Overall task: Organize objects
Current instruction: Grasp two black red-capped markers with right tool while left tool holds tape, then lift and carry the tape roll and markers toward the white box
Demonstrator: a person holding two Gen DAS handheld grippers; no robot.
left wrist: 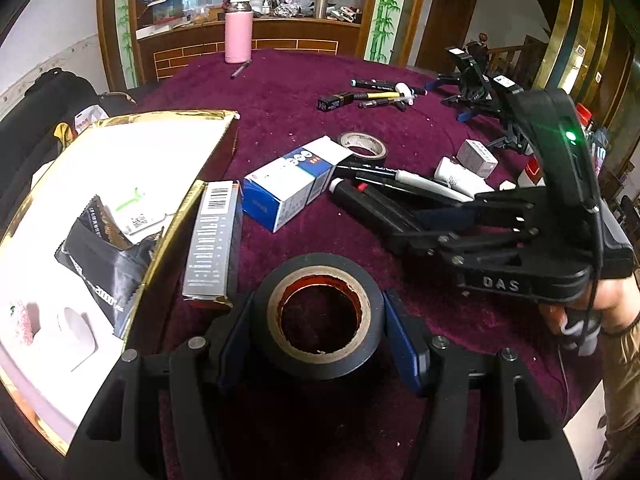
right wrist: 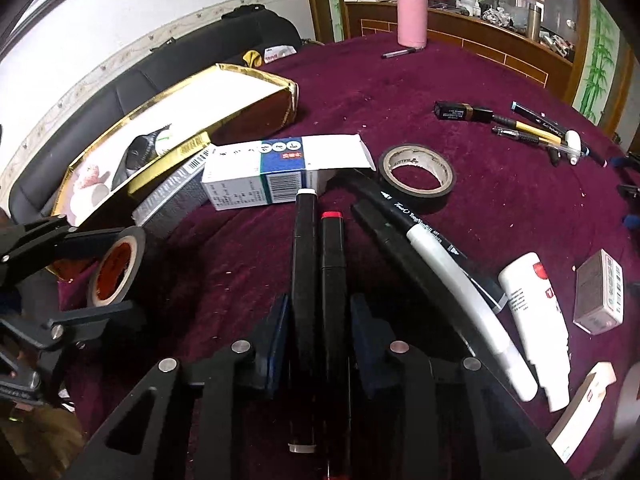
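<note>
Velvet-like maroon cloth covers the round desk [left wrist: 280, 92], dotted with pale crumbs. At its left edge sits the biggest thing, a shallow gold-rimmed box [left wrist: 168, 224] with a white lining, holding a crumpled black foil pouch [left wrist: 100, 256]. A long grey carton [left wrist: 212, 240] leans on the box's gold wall, and a blue-and-white carton [left wrist: 280, 192] lies just beyond it with one flap open.

The left tongs [left wrist: 320, 340] pinch a fat roll of black tape [left wrist: 320, 312] across its outer wall, blue pads touching both sides, cardboard core facing up. A flatter tape roll [right wrist: 416, 178] lies apart, near the open carton.

The right tongs [right wrist: 320, 320] are closed on two black markers [right wrist: 320, 280] lying side by side, one white-capped, one red-capped; the blue pads touch their outer flanks and the barrels run forward towards the blue-and-white carton. Just to their right lie a long black-and-white art marker [right wrist: 440, 256], a white squeeze tube [right wrist: 532, 312] and a small grey box [right wrist: 600, 292]. Far back stands a smooth pink bottle [left wrist: 239, 36].
</note>
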